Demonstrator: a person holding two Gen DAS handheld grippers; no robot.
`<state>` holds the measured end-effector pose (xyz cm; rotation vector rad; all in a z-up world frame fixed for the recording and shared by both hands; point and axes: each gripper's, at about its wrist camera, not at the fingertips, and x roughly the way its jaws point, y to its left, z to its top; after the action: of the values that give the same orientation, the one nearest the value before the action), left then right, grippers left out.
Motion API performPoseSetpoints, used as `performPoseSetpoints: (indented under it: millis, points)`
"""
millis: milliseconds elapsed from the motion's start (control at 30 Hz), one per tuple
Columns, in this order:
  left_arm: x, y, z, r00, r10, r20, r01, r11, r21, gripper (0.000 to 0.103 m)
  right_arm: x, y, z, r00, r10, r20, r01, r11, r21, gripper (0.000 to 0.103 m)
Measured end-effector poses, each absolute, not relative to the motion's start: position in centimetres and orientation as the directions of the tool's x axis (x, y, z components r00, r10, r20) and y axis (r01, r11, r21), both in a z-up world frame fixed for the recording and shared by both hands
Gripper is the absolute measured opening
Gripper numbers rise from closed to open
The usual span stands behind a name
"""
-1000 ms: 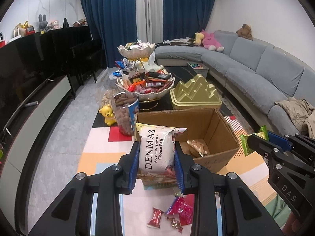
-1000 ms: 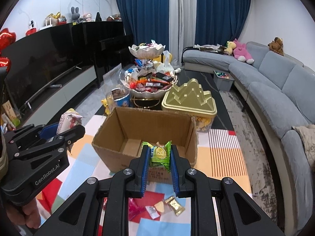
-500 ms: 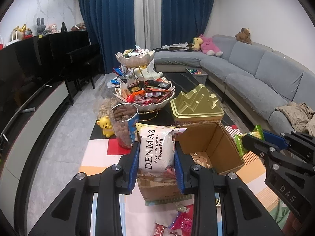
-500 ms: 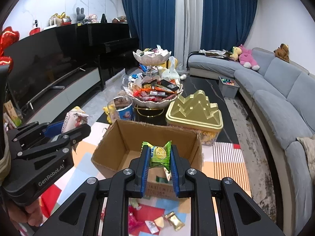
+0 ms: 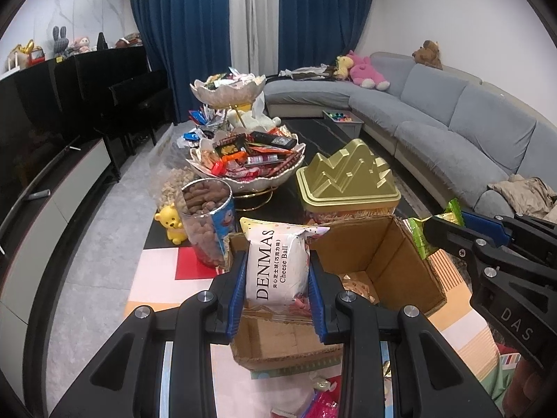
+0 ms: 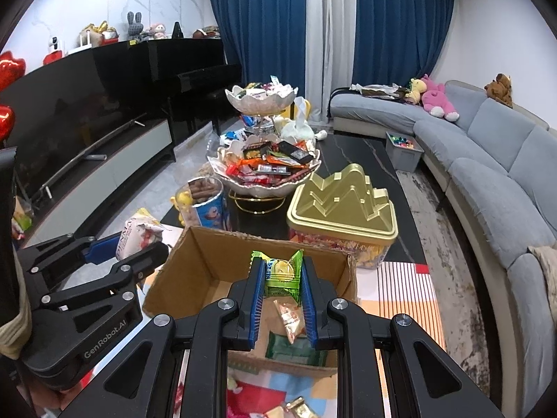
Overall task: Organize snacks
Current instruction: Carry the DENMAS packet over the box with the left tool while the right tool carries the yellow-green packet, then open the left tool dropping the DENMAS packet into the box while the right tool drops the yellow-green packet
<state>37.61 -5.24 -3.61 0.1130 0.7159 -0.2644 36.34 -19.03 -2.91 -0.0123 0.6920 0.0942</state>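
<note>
Left wrist view: we squeeze white DENMAS cheese ball bag (image 5: 277,267) in left gripper (image 5: 277,291) fingers, over open brown cardboard box (image 5: 393,247). Right wrist view: our right gripper (image 6: 281,301) fingers pinch small green snack packet (image 6: 281,275) above same box.

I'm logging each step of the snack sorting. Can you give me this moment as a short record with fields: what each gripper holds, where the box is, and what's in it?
left gripper: shut on white Denmas cheese ball bag
right gripper: shut on green snack packet
cardboard box: open, just beyond both grippers
box contents: gold-wrapped snack, green packet
behind box: gold tin, tiered snack bowl
</note>
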Motion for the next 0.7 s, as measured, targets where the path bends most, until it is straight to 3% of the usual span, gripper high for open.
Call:
performPoseSetpoints:
  millis: [533,633,700]
  points:
    - [39.5,-5.8,-5.4,0.682,-0.215,-0.699,0.299,0.954,-0.002,0.033,38.7,-19.5,-4.6,0.734,0.093,-0.673,-0.096,0.995,0.032,0.022]
    - [39.4,-5.5,-5.3,0.681,-0.211,-0.702,0.293,0.956,-0.004,0.045,38.6,-19.5,-4.5,0.736,0.090,-0.671,-0.091,0.995,0.034,0.025]
    - [39.2,-5.3,-5.2,0.686,-0.207,-0.698,0.286,0.958,-0.004,0.058,38.5,-19.6,-4.4,0.741,0.081,-0.667,-0.082,0.996,0.031,0.041]
